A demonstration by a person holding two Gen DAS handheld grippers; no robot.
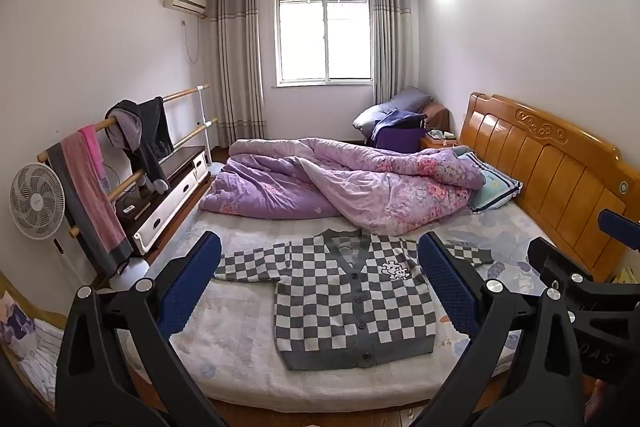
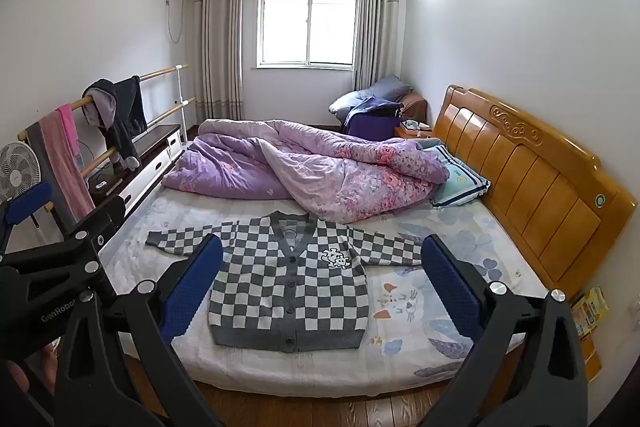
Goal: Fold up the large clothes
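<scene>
A: Both tongs, left (image 1: 320, 291) and right (image 2: 322, 293), hang wide apart near the bed's (image 2: 460, 311) edge, holding nothing.

B: And the checkered cardigan (image 2: 290, 291)?

A: Flat on the mattress, buttoned, sleeves spread left and right, collar toward the far purple quilt (image 2: 304, 171).

B: It looks soft, thick knit, probably floppy. I'd pinch a sleeve cuff or a shoulder seam.

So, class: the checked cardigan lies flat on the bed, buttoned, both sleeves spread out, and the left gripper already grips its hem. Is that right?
One thing is wrong: the left gripper grips nothing. In the left wrist view its jaws stand wide open, above the checked cardigan. The rest holds: the cardigan lies flat on the bed, buttoned, sleeves spread.
</scene>
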